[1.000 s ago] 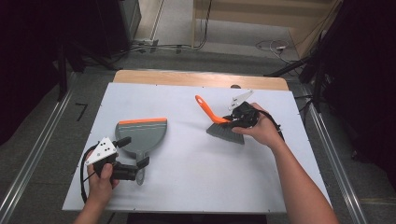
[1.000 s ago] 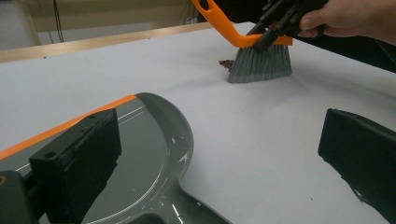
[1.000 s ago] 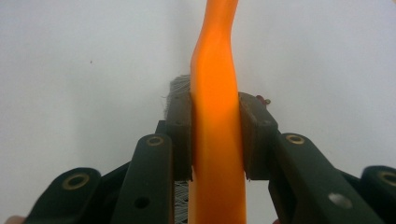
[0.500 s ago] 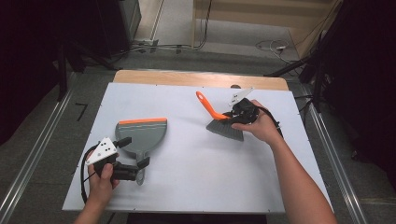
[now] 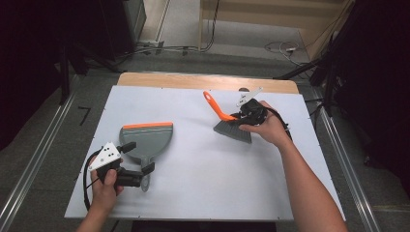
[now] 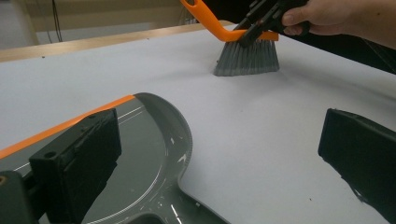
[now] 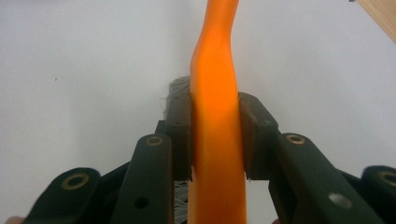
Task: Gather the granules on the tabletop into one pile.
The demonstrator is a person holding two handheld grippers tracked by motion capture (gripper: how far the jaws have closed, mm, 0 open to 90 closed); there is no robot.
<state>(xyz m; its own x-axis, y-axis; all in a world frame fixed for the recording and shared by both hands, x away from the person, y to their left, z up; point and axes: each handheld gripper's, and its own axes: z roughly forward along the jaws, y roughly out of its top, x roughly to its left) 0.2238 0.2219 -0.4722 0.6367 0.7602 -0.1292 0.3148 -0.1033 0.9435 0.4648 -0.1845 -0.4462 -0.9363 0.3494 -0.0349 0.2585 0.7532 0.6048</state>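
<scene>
A grey dustpan (image 5: 147,137) with an orange front lip lies flat at the table's left. My left gripper (image 5: 140,156) stands open over the dustpan's handle end, its jaws wide apart. In the left gripper view one jaw hovers over the dustpan (image 6: 154,154) and the other over bare table. At the right, a hand brush (image 5: 233,130) with grey bristles rests bristles-down on the table. My right gripper (image 5: 240,116) is shut on the brush's orange handle (image 7: 215,60), which juts up and to the left. The brush (image 6: 247,56) also shows far off in the left gripper view.
The white table top (image 5: 208,179) has a wooden strip (image 5: 193,79) along its far edge. Metal rails run along the floor on both sides. Cables lie on the floor behind the table.
The right gripper has shifted the brush slightly, so the orange handle's tip sits a little higher in the picture. The left gripper and the dustpan have kept still.
</scene>
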